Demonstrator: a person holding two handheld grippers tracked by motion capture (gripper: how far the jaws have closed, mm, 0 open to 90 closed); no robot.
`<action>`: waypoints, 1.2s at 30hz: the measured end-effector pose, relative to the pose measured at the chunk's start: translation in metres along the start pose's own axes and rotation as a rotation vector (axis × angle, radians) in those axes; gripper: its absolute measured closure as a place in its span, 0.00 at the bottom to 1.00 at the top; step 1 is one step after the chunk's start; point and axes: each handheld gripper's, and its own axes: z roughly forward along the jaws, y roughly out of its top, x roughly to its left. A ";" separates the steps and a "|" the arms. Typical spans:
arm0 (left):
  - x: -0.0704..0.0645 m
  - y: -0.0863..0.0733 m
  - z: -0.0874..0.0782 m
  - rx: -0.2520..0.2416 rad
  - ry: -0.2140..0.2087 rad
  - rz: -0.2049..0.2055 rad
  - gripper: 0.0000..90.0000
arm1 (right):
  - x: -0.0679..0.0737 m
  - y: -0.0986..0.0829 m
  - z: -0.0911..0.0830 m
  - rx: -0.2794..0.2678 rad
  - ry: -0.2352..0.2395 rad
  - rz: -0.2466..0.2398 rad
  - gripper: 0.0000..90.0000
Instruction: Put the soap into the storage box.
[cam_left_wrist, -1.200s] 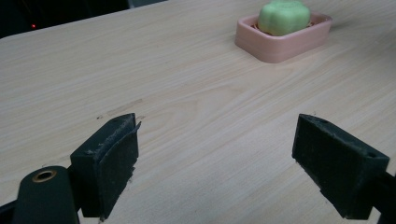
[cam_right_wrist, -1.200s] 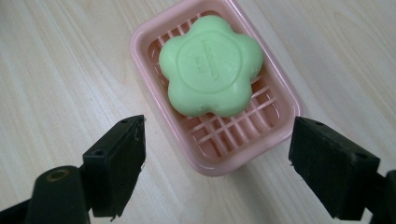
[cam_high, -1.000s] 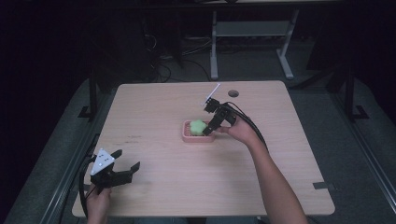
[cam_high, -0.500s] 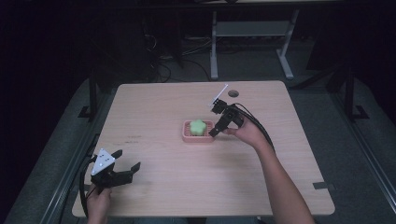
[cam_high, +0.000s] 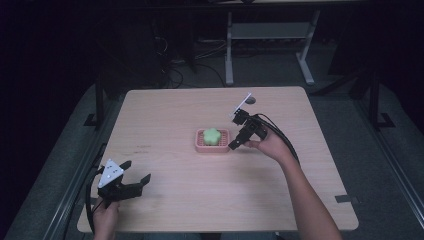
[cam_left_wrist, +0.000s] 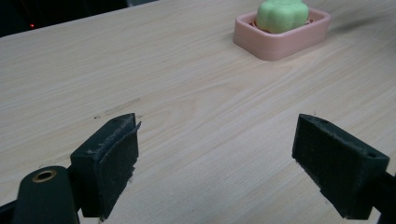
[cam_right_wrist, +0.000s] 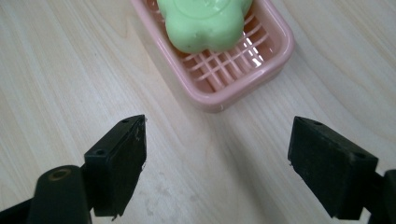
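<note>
Your only obstacle on the table (cam_high: 170, 115) is the pink soap dish (cam_high: 212, 146) with its green soap (cam_high: 212, 136), mid-table. Your right gripper (cam_high: 233, 145), jaws apart, sits just beside its right end; your left gripper (cam_high: 135, 172) has bare wood all around it
</note>
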 end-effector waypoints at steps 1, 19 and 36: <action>0.000 0.000 0.000 0.000 0.000 0.000 0.16 | 0.000 -0.001 0.000 0.001 0.000 0.000 0.21; -0.001 0.000 0.000 0.006 -0.003 0.003 0.16 | 0.005 -0.029 -0.003 -0.013 0.013 0.001 0.21; -0.001 0.000 0.001 0.005 -0.004 0.002 0.16 | 0.005 -0.056 -0.009 -0.024 0.020 0.027 0.22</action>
